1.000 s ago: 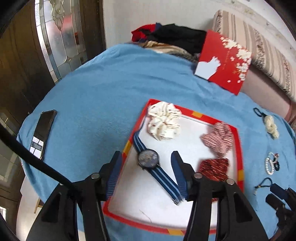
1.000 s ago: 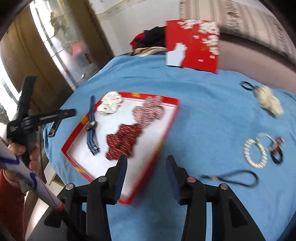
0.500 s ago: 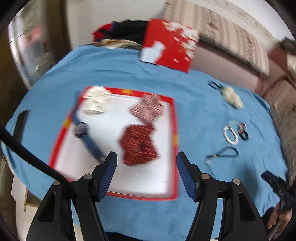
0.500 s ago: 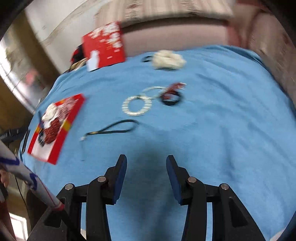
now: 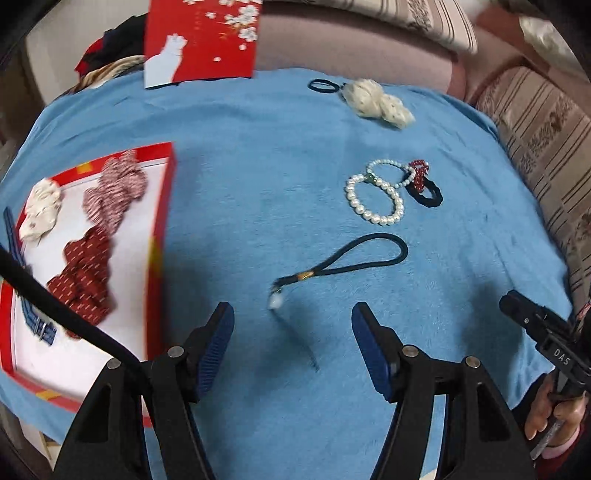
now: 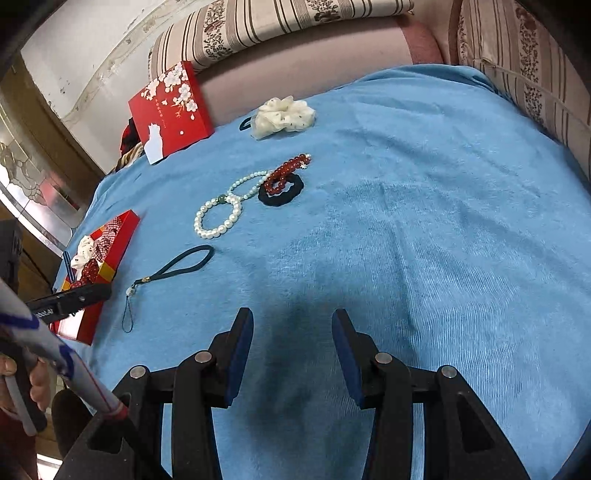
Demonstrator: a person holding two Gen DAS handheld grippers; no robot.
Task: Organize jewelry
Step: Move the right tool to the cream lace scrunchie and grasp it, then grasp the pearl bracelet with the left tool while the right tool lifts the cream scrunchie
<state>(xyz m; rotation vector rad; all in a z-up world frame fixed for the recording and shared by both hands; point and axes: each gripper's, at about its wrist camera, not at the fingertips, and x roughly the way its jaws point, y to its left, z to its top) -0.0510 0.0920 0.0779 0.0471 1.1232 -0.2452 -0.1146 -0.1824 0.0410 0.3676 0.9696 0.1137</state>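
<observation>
A blue cloth (image 5: 258, 155) covers the counter, with jewelry and hair ties spread across it. The landmark is a red-rimmed tray (image 5: 162, 236) with a white floor, at the cloth's left side.

In the tray lie a white scrunchie (image 5: 38, 214), a pink patterned scrunchie (image 5: 114, 195), a dark red scrunchie (image 5: 85, 273) and a blue striped watch (image 5: 37, 326), partly hidden by a black cable.

To the right of the tray, a dark cord loop with a small charm (image 5: 347, 260) lies on the cloth. Further right of the tray sit a white pearl bracelet (image 5: 373, 201), a thinner pale bead bracelet (image 5: 391, 171) overlapping it, and a red bead bracelet (image 5: 419, 173) lying on a black hair tie (image 5: 428, 195). Beyond these, far from the tray, a cream scrunchie (image 5: 376, 101) rests beside a thin black hair tie (image 5: 325, 86). A red gift box lid with white blossoms (image 5: 201, 38) stands propped at the far edge.

The left tongs (image 5: 291, 328) are apart and empty, hovering over the cord's thin tail, to the right of the tray. The right tongs (image 6: 291, 332) are also apart and empty, over bare cloth, well to the right of the tray.

The left wrist view alone shows the tray's contents plainly. The right wrist view shows the red beads more sharply and striped cushions (image 6: 280, 26) behind. Nothing lies between either tongs and the loose pieces.
</observation>
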